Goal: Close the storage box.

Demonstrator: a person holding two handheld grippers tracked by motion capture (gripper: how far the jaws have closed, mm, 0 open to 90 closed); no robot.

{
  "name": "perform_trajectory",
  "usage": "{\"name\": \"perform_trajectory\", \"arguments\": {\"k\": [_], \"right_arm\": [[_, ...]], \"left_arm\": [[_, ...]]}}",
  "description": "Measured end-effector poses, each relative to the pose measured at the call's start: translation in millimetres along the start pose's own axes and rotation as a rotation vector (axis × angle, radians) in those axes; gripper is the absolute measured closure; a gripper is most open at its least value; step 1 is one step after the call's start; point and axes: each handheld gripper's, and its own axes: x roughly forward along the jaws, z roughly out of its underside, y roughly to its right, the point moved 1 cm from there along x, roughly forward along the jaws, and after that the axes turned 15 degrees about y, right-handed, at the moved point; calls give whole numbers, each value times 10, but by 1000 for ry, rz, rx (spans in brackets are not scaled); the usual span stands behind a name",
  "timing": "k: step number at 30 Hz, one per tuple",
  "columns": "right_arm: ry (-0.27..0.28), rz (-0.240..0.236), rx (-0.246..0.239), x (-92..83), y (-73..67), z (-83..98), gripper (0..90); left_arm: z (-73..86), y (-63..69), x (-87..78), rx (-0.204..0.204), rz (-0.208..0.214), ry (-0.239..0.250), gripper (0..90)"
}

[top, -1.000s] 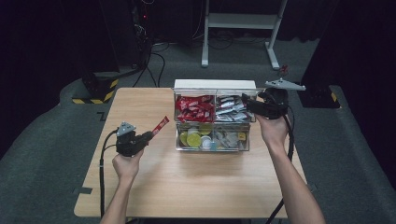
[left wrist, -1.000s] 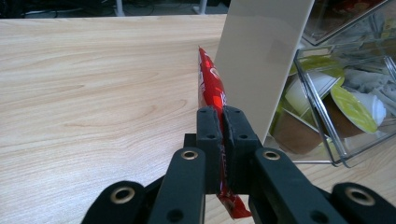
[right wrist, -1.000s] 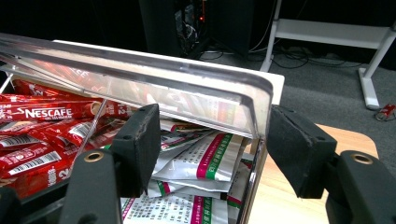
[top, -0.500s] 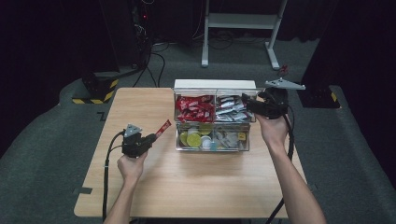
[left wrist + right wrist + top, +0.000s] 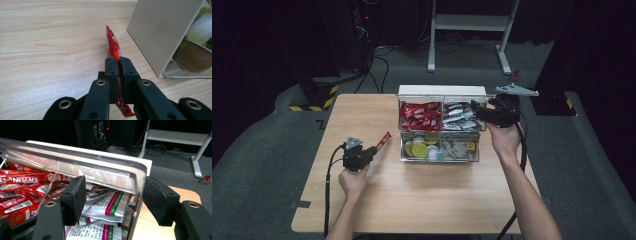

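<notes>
My left gripper (image 5: 119, 65) is clenched on a red coffee stick (image 5: 113, 47), low over the table (image 5: 437, 200), just left of the organiser box (image 5: 439, 131). My right gripper (image 5: 113, 203) holds the clear lid (image 5: 100, 173) raised. Extraction looks complete; setting the stick down and closing the lid remain.

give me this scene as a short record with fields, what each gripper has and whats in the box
left gripper: shut on red sachet, low over the table, left of the box
right gripper: jaws either side of the clear lid at the box's right back corner; contact unclear
box: four compartments
back left: red sachets
back right: white sachets
front: small pods, mixed
</notes>
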Motion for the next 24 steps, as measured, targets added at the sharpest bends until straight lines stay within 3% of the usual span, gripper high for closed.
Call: {"name": "perform_trajectory", "arguments": {"k": [4, 12, 18, 24], "right_arm": [[0, 2, -2, -1, -5, -1, 358], [3, -1, -6, 0, -2, 1, 358], [-5, 6, -11, -3, -14, -6, 361], [-12, 8, -6, -6, -12, -11, 367]], "left_arm": [[32, 26, 32, 31, -1, -17, 854], [148, 31, 87, 6, 6, -32, 849], [249, 29, 141, 20, 16, -96, 831], [262, 42, 145, 30, 23, -110, 758]]}}
